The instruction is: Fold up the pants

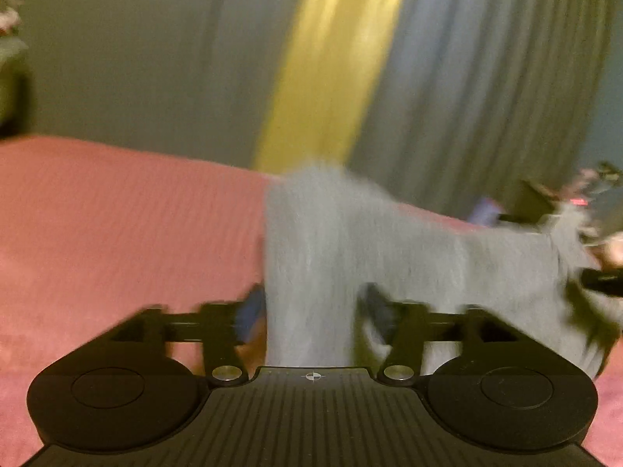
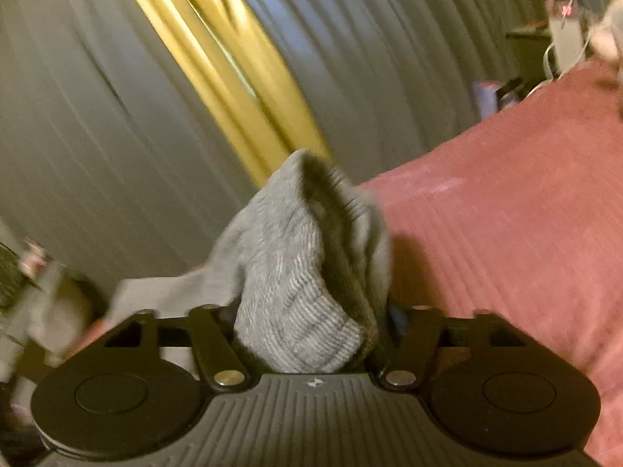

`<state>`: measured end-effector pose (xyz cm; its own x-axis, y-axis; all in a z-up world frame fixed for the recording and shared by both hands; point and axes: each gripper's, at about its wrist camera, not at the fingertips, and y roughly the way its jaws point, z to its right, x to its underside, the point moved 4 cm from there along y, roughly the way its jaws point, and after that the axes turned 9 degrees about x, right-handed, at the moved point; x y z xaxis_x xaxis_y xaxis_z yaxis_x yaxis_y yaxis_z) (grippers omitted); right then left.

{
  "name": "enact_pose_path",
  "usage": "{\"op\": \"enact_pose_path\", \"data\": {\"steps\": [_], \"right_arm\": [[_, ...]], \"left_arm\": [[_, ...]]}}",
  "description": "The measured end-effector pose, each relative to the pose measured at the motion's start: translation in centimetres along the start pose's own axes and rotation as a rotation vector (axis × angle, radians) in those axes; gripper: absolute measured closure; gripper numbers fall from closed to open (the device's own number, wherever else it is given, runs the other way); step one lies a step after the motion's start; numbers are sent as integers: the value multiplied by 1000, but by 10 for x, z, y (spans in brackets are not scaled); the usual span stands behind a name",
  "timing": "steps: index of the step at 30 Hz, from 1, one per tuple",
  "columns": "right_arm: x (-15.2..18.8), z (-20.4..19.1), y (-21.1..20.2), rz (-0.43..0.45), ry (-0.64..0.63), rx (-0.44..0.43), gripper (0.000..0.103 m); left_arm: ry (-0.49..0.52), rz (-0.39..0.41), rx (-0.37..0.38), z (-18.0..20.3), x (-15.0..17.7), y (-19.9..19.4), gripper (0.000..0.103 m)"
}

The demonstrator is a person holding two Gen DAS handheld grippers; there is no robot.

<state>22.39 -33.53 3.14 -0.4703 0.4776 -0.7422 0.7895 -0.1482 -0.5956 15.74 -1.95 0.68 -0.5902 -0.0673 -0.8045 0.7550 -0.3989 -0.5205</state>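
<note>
I've got the grey pants (image 1: pixel 342 241) lifted off the pink bedspread (image 1: pixel 117 233) w/ both tools; left gripper (image 1: pixel 311 307) clamped on 1 fabric band, right gripper (image 2: pixel 311 327) pinching a bunched ribbed edge, prob so the cloth hangs taut & flattens for folding.

You have light grey ribbed knit pants (image 1: pixel 323 241) clamped in your matte black plastic left gripper (image 1: pixel 311 311); the knit shows fine pale-and-dark lines. Your matching black right gripper (image 2: pixel 311 323) grips the same grey weave. The pink corduroy-striped bedspread (image 1: pixel 128 225) fills nine o'clock. At twelve o'clock, grey-green pleated curtains (image 1: pixel 155 58) flank a mustard-yellow curtain strip (image 1: pixel 331 70).
</note>
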Motion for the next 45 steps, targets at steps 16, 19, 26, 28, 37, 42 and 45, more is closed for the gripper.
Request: {"op": "enact_pose_path", "data": {"steps": [16, 19, 26, 28, 37, 42, 45], "right_arm": [[79, 19, 2, -192, -158, 142, 4], [79, 25, -16, -183, -178, 132, 4], [121, 33, -63, -257, -366, 113, 4], [126, 40, -65, -295, -327, 130, 4], [143, 27, -78, -252, -351, 155, 4], [152, 17, -76, -357, -387, 89, 4], [153, 19, -79, -351, -330, 70, 4]], "left_arm": [[564, -174, 14, 81, 86, 11, 7], [520, -146, -10, 77, 84, -6, 6], [262, -215, -48, 46, 84, -19, 4], [210, -207, -41, 42, 84, -29, 3], [174, -341, -171, 44, 116, -38, 3], [-29, -379, -179, 28, 126, -42, 3], [21, -377, -213, 34, 132, -44, 3]]}}
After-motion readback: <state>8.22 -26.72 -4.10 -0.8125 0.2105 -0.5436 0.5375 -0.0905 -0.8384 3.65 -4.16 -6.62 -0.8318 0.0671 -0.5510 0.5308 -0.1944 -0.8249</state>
